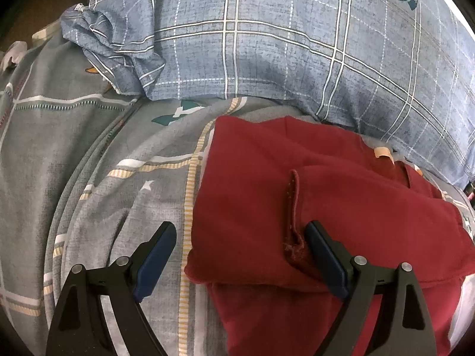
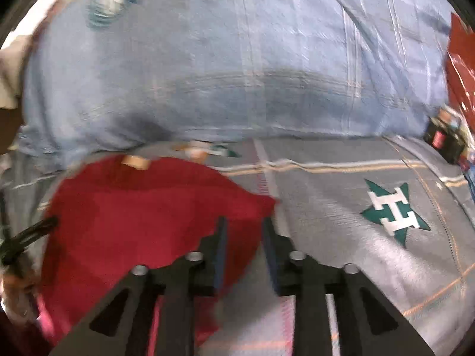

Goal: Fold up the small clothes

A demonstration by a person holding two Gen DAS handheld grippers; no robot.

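A dark red garment lies partly folded on the grey patterned bedsheet, with a hemmed flap folded over its top. My left gripper is open over the garment's left edge, one finger on the sheet, the other on the red cloth by the hem. In the blurred right wrist view the red garment lies at the left. My right gripper is narrowly open over the garment's right corner, and the cloth shows between its jaws; I cannot tell whether it grips.
A blue plaid pillow lies right behind the garment; it also shows in the right wrist view. A small dark object and something red sit at the right edge. A green star print marks the sheet.
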